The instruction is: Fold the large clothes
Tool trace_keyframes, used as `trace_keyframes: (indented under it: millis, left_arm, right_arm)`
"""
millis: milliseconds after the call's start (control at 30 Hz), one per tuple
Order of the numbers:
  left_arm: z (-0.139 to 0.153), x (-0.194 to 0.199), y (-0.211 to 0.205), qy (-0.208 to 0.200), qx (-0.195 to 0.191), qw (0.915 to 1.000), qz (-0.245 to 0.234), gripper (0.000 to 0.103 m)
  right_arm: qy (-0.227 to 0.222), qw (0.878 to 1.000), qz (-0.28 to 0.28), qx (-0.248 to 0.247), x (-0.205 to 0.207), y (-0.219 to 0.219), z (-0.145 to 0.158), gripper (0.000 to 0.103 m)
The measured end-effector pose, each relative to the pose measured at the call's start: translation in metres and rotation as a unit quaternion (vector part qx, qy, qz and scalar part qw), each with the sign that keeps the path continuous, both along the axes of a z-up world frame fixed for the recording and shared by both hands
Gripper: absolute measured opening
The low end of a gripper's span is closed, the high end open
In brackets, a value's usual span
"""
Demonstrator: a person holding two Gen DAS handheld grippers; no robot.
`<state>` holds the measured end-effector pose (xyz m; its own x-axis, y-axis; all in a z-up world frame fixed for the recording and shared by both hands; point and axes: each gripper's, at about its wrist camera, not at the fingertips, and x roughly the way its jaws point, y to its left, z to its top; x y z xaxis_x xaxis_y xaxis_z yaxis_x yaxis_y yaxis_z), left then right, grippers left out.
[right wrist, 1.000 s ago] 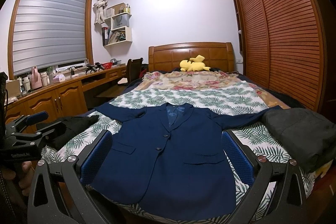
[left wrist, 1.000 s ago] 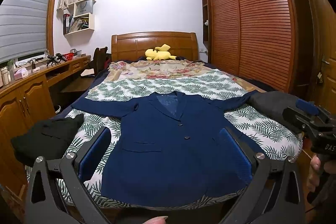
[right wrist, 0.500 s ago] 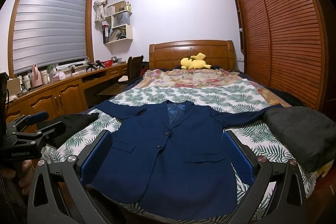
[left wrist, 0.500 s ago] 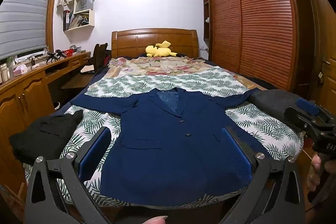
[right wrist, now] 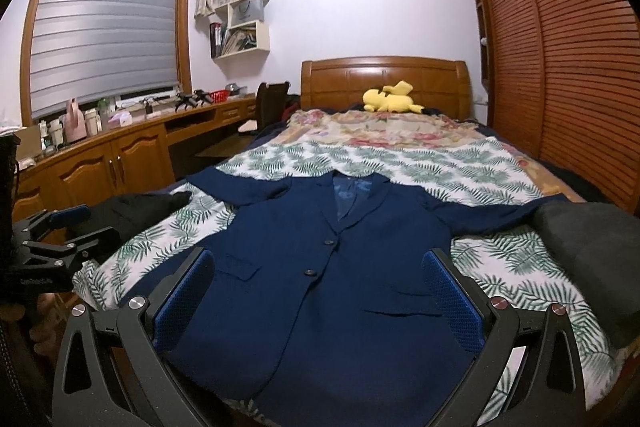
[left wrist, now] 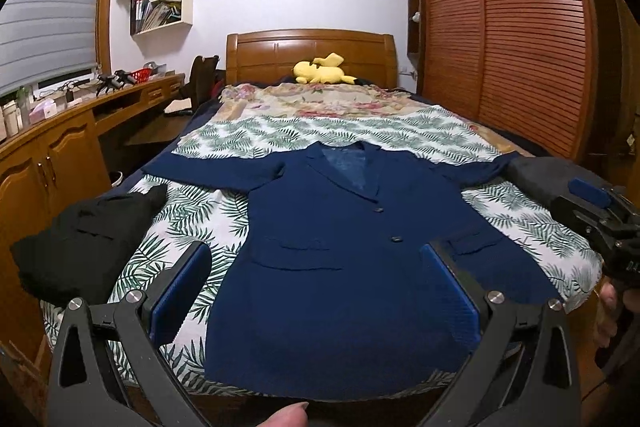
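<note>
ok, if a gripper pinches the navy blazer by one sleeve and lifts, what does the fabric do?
Probably floppy: the navy blazer lies flat on the leaf-print bedspread, both sleeves spread limp. Lifted by one sleeve, the body would likely sag and trail. Its lapels and flap pockets hint at layered cloth, so maybe heavyish for fabric. Both grippers, left and right, are open.

**Navy on green fronds**

The jacket is deep navy with dark buttons and a lighter blue lining at the collar. Under it, the sheet is white, printed with green palm leaves; farther up the bed lies a beige blanket with pink and red flowers. The plush toy is bright yellow with black tips. A folded garment at the left is black, another at the right dark grey. Both tools, left and right, are black with blue pads. The wardrobe doors are reddish-brown slats; the headboard is honey-brown wood.
</note>
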<state>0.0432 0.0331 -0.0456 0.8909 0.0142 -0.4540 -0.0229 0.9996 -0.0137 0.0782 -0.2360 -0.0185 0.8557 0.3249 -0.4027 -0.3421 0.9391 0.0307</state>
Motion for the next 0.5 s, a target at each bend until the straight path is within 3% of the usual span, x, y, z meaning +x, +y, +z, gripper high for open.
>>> trace_keyframes:
  millis: [500]
  left_arm:
    - [-0.031,0.045,0.035,0.035,-0.020,0.9991,0.014,0.103]
  right_arm:
    - [0.086,0.995,0.028,-0.040,0.098,0.022,-0.040,0.103]
